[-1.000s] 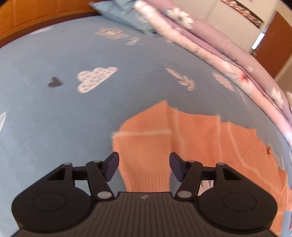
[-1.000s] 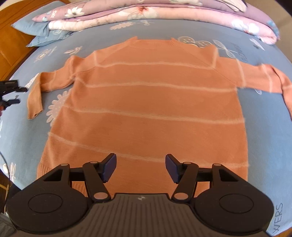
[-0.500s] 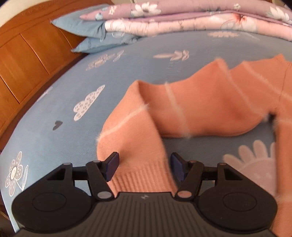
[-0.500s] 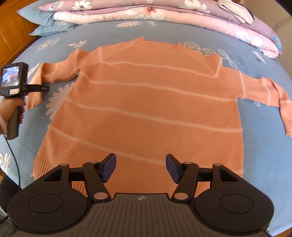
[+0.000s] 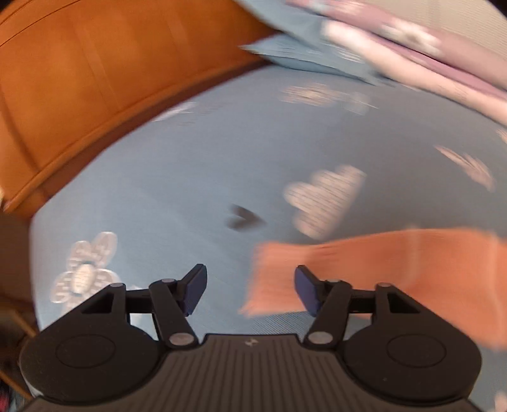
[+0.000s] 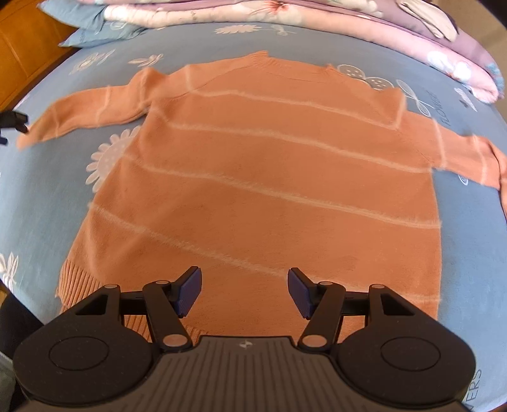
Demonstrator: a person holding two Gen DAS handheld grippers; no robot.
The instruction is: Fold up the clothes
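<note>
An orange sweater (image 6: 269,174) with pale stripes lies flat on the blue bed sheet (image 6: 41,196), both sleeves spread out. My right gripper (image 6: 244,291) hovers open over its hem, nothing between the fingers. In the blurred left wrist view, the left sleeve (image 5: 396,260) stretches in from the right. Its cuff end lies on the sheet under the gap of my left gripper (image 5: 250,291), close to the right finger. Those jaws are closing a little, but the pads do not press the cuff. The left gripper's black tip (image 6: 12,122) shows by the sleeve end.
A wooden headboard (image 5: 79,95) borders the bed on the left. Blue pillows (image 5: 301,50) and folded pink and purple floral quilts (image 6: 285,16) are stacked along the far side. The sheet carries flower and cloud prints.
The left sleeve, whose cuff was bent downward, now lies pulled out straight to the left. The left view swung toward the headboard. The right gripper shifted slightly over the hem.
</note>
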